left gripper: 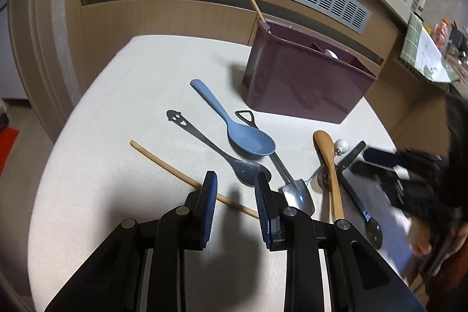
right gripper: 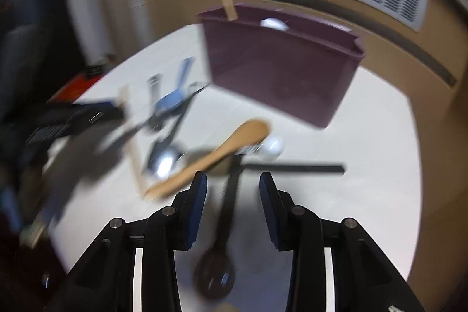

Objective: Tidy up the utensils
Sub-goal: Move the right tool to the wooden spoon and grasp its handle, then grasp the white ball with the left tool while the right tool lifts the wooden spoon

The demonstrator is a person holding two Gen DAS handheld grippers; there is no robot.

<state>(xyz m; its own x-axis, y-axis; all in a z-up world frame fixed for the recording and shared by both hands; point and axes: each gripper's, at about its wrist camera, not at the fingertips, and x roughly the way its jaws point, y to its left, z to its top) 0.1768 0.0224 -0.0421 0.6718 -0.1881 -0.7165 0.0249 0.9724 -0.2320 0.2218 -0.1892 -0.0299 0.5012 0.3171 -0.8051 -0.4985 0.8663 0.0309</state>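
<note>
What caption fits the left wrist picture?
Open left gripper over a chopstick, spoons scattered before a maroon caddy.

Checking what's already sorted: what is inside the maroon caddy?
In the maroon caddy, one wooden chopstick stands in the far-left corner, and something white shows past a divider. Its front wall hides the lower compartments and anything else inside.

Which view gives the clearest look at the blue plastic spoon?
The left wrist view: the blue plastic spoon lies sharp and whole on the table, its bowl over a metal utensil's handle. The right wrist view shows only a motion-blurred blue smear of it, left of the maroon caddy.
</note>
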